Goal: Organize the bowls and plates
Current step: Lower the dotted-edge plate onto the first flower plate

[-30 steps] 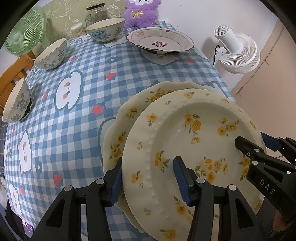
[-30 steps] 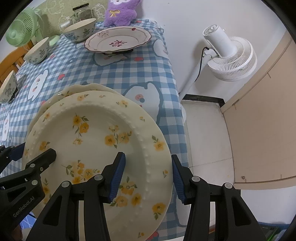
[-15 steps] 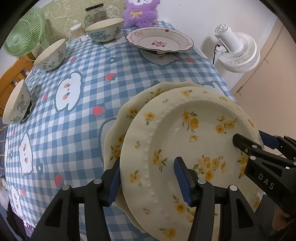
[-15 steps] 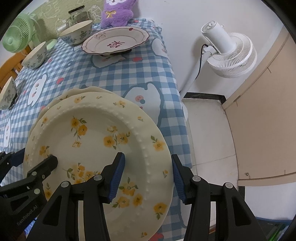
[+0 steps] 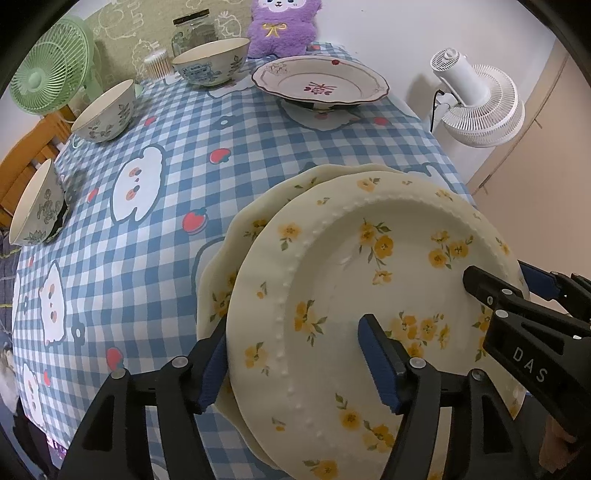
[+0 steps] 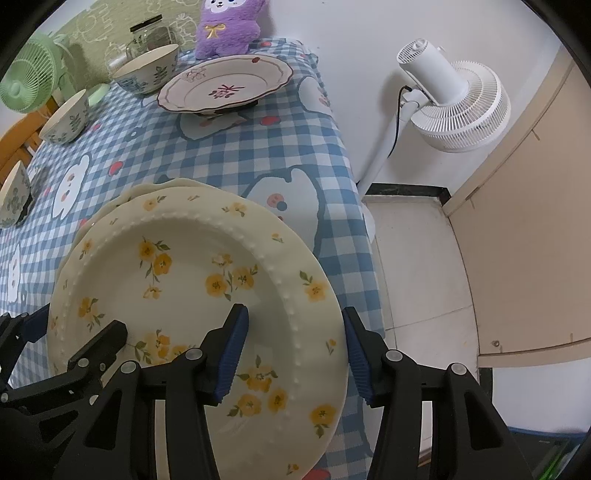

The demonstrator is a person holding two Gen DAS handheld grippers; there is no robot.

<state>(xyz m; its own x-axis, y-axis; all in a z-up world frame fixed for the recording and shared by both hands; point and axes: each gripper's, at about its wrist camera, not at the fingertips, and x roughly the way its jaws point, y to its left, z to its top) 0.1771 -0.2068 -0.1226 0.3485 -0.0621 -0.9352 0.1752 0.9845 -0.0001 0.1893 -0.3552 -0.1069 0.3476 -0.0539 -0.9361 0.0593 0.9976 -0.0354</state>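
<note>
Two cream plates with yellow flowers lie stacked at the table's near right corner. The top plate (image 5: 369,258) (image 6: 184,288) sits offset to the right on the lower plate (image 5: 266,206) (image 6: 147,192). My left gripper (image 5: 295,354) (image 6: 74,328) straddles the top plate's left rim. Its jaws are opening, and the pads stand off the rim. My right gripper (image 6: 295,343) (image 5: 506,284) is shut on the top plate's right rim, one pad on its inner face and the other at its outer edge.
A pink-rimmed plate (image 5: 319,83) rests on something dark at the far right of the checked tablecloth (image 5: 166,129). Three bowls (image 5: 210,61) (image 5: 105,112) (image 5: 35,210) line the far and left sides. A green fan (image 5: 48,81), jar (image 5: 194,31) and purple plush (image 5: 280,26) stand behind. A white fan (image 6: 454,99) stands on the floor.
The left gripper's fingers have spread wider around the top plate's left rim. The right gripper and both plates have hardly moved.
</note>
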